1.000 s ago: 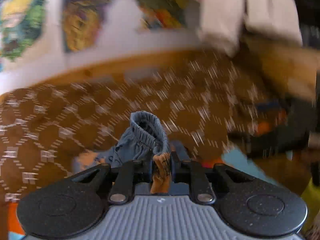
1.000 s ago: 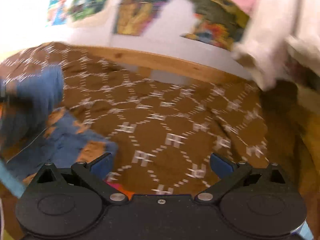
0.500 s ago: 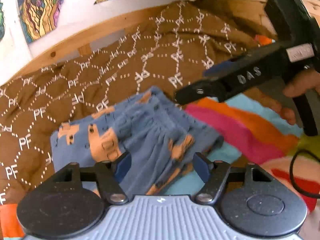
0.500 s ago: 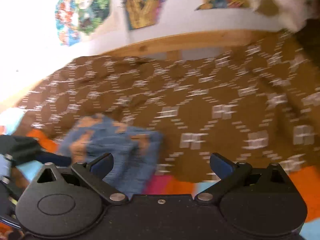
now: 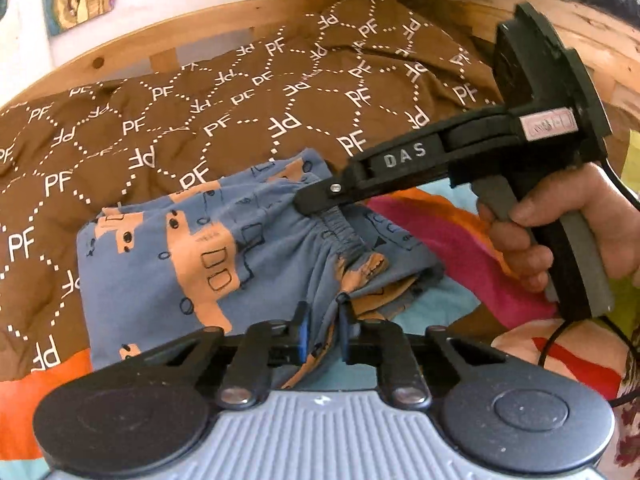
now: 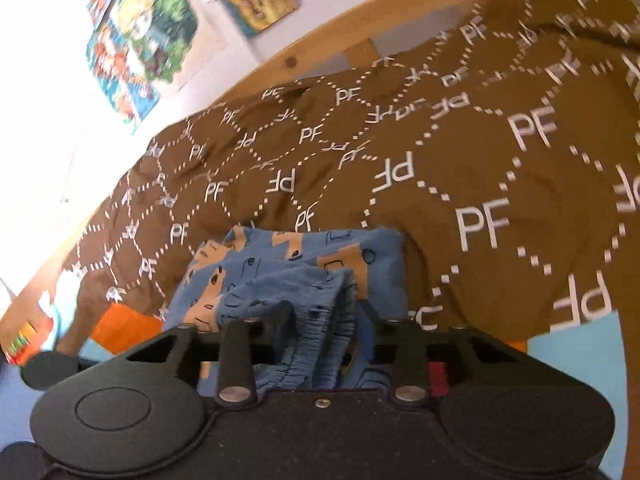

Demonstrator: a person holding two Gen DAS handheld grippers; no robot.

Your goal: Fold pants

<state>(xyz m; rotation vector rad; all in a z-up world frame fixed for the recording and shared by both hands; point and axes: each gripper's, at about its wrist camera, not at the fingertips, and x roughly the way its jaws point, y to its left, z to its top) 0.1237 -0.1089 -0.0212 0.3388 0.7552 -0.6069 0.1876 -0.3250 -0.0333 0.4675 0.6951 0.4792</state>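
- A brown blanket point(image 5: 248, 92) printed with white "PF" letters and dotted hexagons fills the upper half of the left wrist view and most of the right wrist view, running up to a wooden bed rail point(image 5: 132, 48) along the top.
- A bright sheet point(image 5: 444, 232) with pink, orange and light-blue patches lies under it, showing at the right and bottom of the left view.
- Colourful posters point(image 6: 140, 36) hang on the white wall in the upper left of the right wrist view.
- The pants point(image 5: 192, 248) — blue with orange vehicles — lie bunched at the centre of the left view, partly on the blanket, partly on the sheet.
- The right gripper point(image 5: 316, 200), held by a hand point(image 5: 560, 232) at the right edge, reaches in from the right; its jaws are closing with the gathered waistband between them.
- The left gripper point(image 5: 322, 324), bottom centre of its own view, has its jaws closing too — nearly together, with a pinched fold of the pants' near edge between them.
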